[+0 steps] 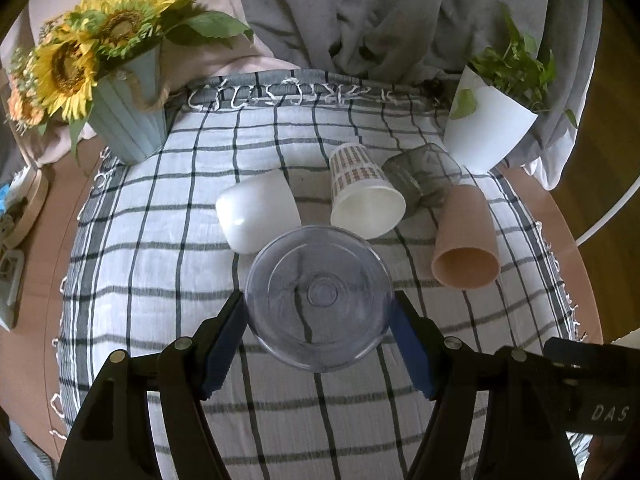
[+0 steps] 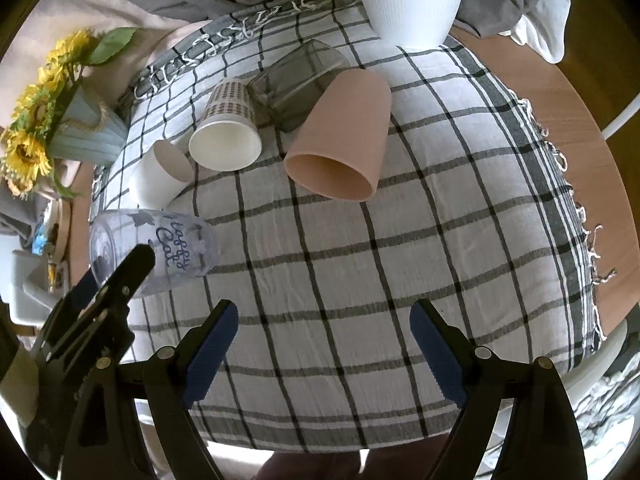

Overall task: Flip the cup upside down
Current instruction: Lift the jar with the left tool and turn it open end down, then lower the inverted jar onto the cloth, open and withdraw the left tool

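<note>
A clear plastic cup (image 1: 318,300) with blue writing lies on its side, its base facing the left wrist camera. My left gripper (image 1: 318,312) is shut on it, blue pads against its two sides. The cup also shows in the right wrist view (image 2: 160,248) at the left, with the left gripper's finger across it. My right gripper (image 2: 324,332) is open and empty above the checked cloth (image 2: 360,264). Several other cups lie on their sides beyond: a white cup (image 1: 258,216), a patterned paper cup (image 1: 360,196), a grey glass (image 1: 420,178) and a pink cup (image 1: 466,240).
A blue pot of sunflowers (image 1: 120,92) stands at the back left and a white pot with a green plant (image 1: 492,120) at the back right. Grey fabric (image 1: 400,12) hangs behind the table. The wooden table's round edge (image 2: 576,120) shows at the right.
</note>
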The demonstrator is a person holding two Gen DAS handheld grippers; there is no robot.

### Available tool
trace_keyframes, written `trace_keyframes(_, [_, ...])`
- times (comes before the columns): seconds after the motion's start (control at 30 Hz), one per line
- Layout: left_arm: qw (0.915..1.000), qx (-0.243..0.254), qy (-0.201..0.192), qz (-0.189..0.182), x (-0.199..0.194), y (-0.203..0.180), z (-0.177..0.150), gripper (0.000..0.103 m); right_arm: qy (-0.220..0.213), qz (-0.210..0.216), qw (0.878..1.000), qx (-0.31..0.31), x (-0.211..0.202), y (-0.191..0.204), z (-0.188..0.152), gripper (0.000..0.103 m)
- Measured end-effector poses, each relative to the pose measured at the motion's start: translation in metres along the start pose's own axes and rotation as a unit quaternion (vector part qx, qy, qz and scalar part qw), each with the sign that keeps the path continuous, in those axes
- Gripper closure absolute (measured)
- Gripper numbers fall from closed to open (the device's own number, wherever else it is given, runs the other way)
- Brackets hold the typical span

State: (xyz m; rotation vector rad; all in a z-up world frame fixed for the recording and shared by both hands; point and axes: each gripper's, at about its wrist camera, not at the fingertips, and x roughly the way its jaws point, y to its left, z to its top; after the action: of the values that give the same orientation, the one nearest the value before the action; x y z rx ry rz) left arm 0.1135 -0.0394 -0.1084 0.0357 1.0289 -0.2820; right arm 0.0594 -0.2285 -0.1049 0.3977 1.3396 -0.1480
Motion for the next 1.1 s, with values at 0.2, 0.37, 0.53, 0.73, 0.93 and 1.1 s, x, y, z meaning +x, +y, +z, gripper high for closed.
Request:
trace_keyframes(0.2, [1.0, -0.001, 0.002, -0.003, 0.007, 0.001, 0.009, 0.032, -0.001, 0.002, 1.0, 0.009, 0.001, 0.001, 0.004, 0.015])
trace_keyframes(0.37, [1.0, -0.002, 0.004, -0.005, 0.008, 0.003, 0.011, 0.032, 0.0, 0.003, 1.0, 0.012, 0.001, 0.002, 0.005, 0.015])
trace_keyframes(0.53, [0.9999, -0.001, 0.012, -0.005, 0.009, 0.003, 0.011, 0.03, 0.0, 0.002, 1.0, 0.016, 0.002, 0.002, 0.005, 0.015])
trace_keyframes(0.73, [0.9998, 0.0, 0.019, -0.006, 0.008, 0.002, 0.01, 0.025, -0.008, -0.005, 1.0, 0.014, -0.001, 0.003, 0.004, 0.015])
trace_keyframes(0.93, [0.9999, -0.003, 0.006, -0.011, -0.013, 0.001, 0.007, 0.016, -0.016, -0.009, 1.0, 0.012, -0.008, 0.003, 0.0, 0.015])
trace_keyframes(1.1, [0.9993, -0.013, -0.019, 0.028, -0.041, 0.005, 0.002, 0.003, -0.033, -0.011, 0.999, 0.011, -0.023, 0.003, -0.008, 0.013])
